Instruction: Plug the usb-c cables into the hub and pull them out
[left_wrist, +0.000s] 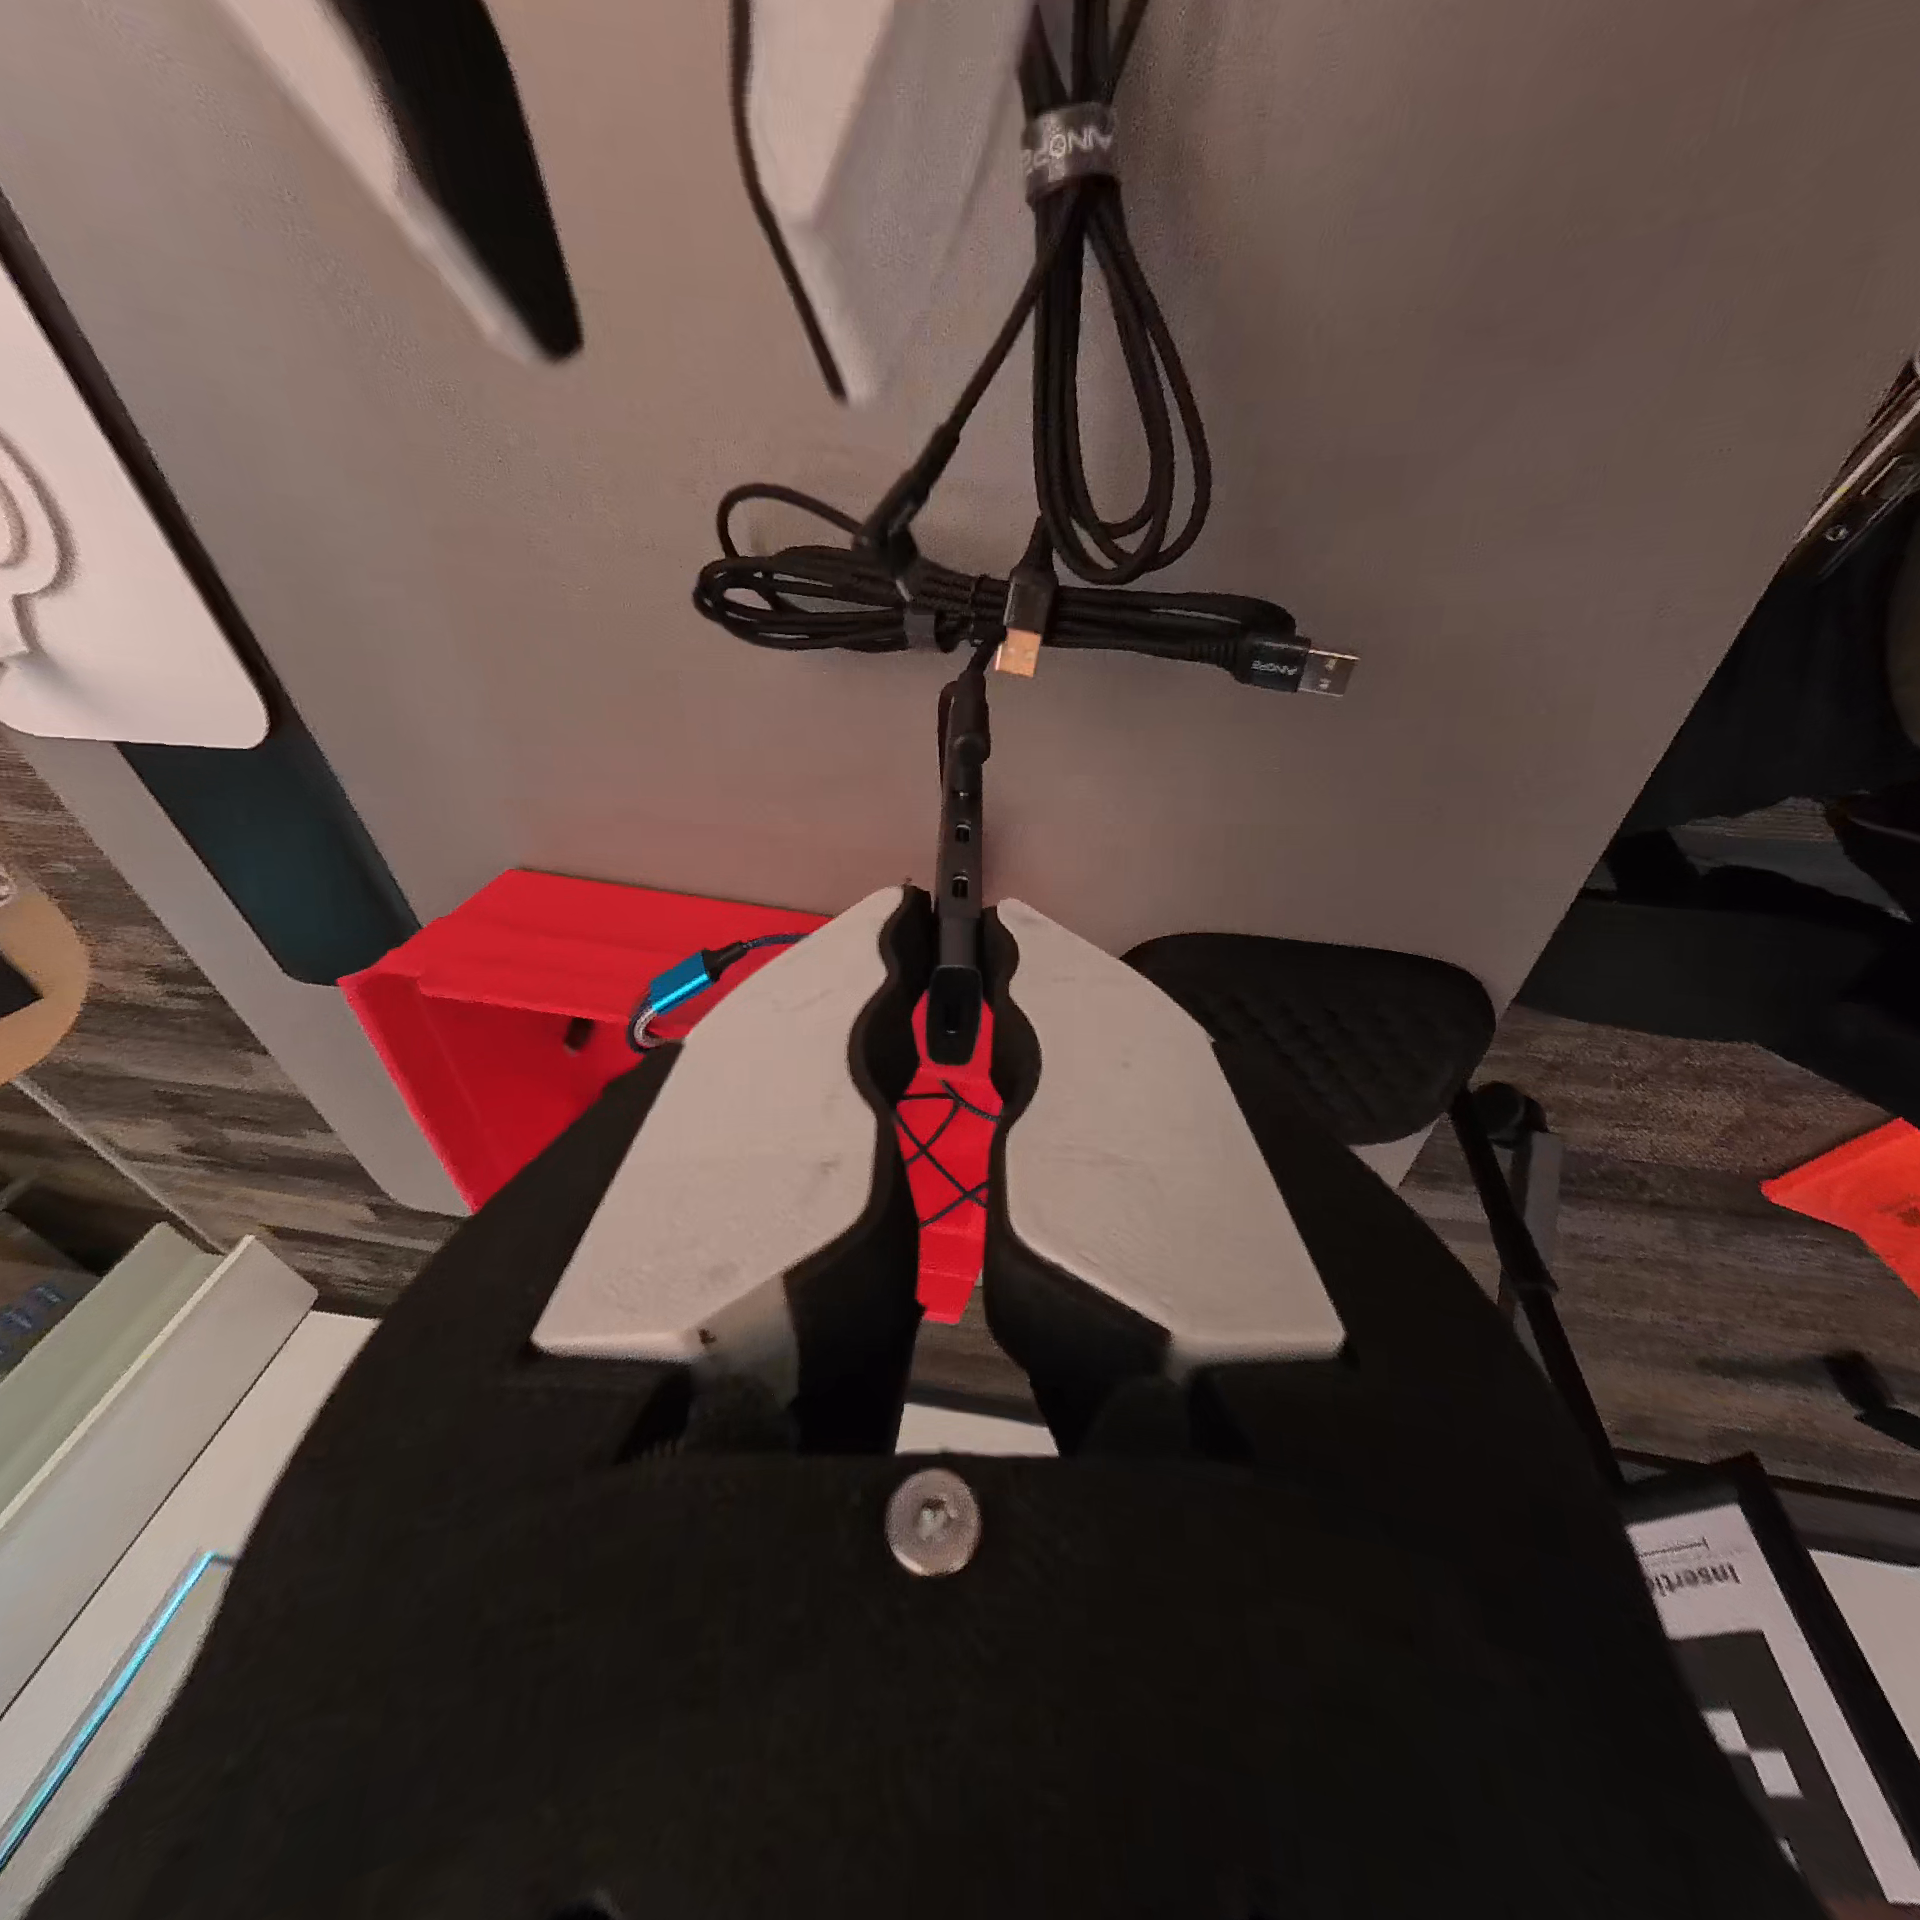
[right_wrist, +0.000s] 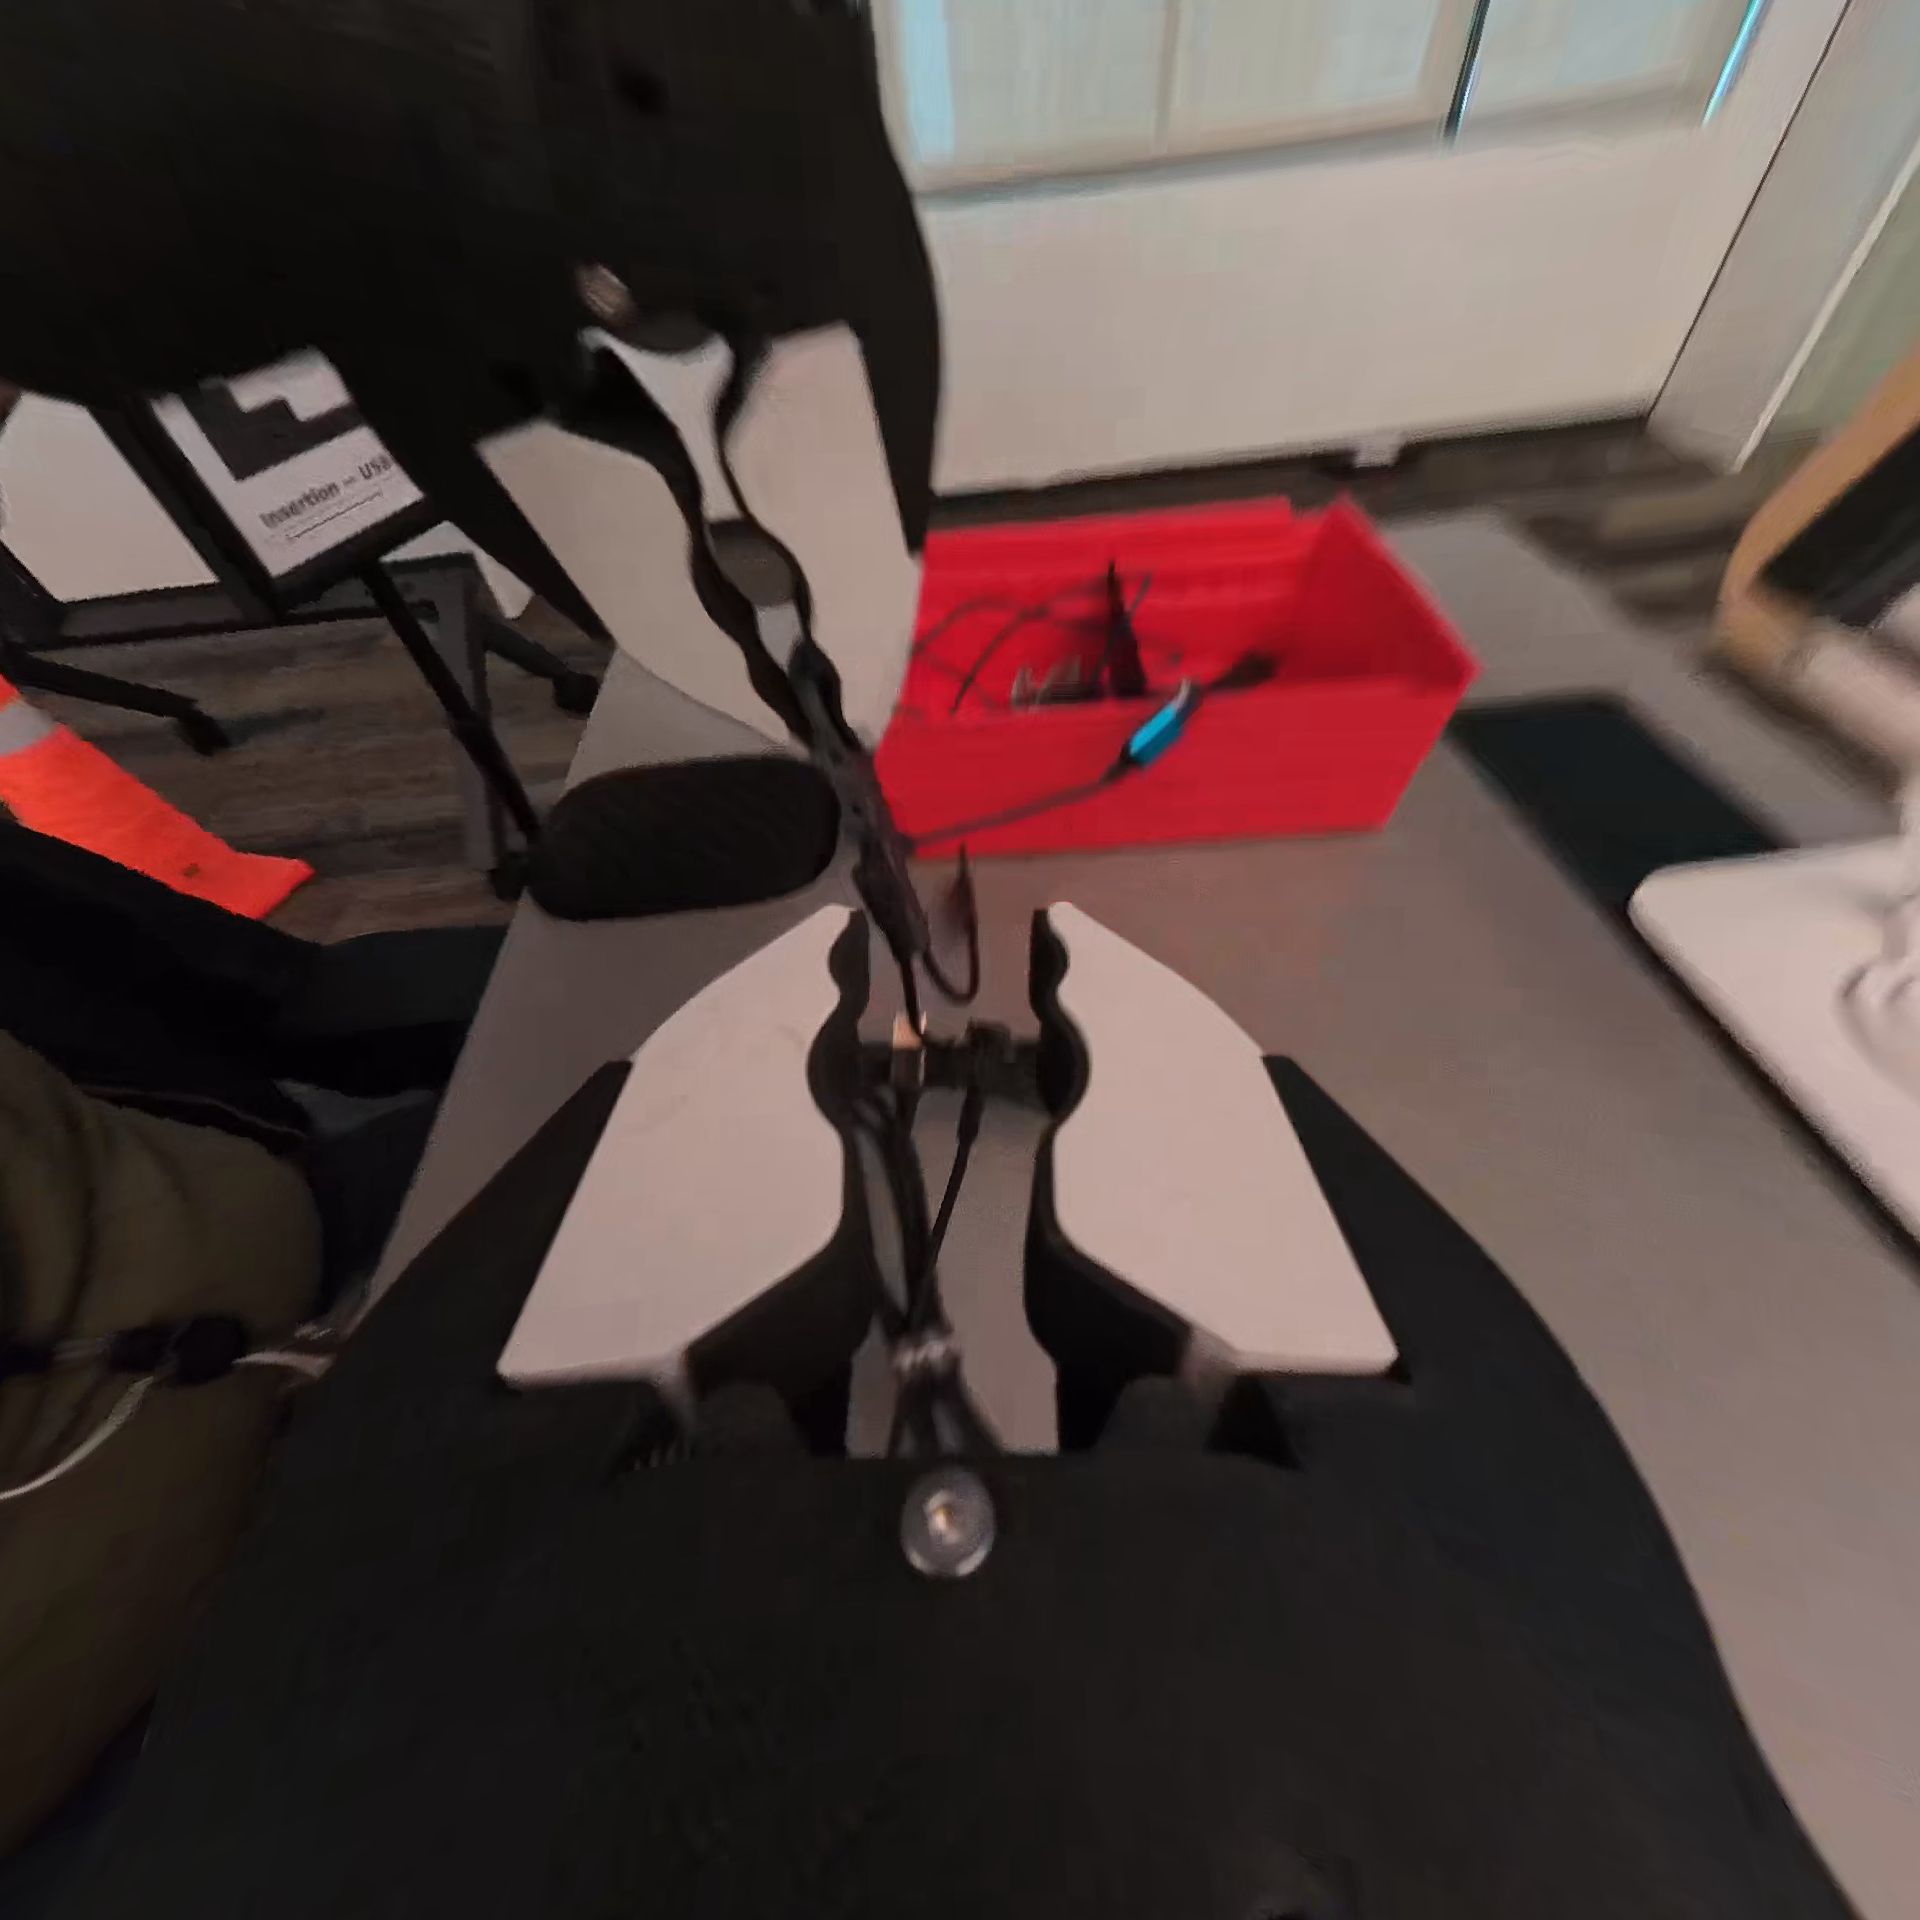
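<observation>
My left gripper is shut on a slim black hub, seen edge on with small ports along it; its lead runs off the far end. Below lie strapped black cable bundles with a USB plug on the grey table. My right gripper's blurred white fingers show at the top. In the right wrist view, my right gripper is open and empty above the cables. The left gripper holds the hub tilted down just ahead of my right fingertips.
A red bin stands on the table's far side, holding cables and a blue connector; it also shows in the left wrist view. A black chair seat, a sign stand and a white tray surround the table. The left gripper's tips are roughly 8 cm from the right gripper's.
</observation>
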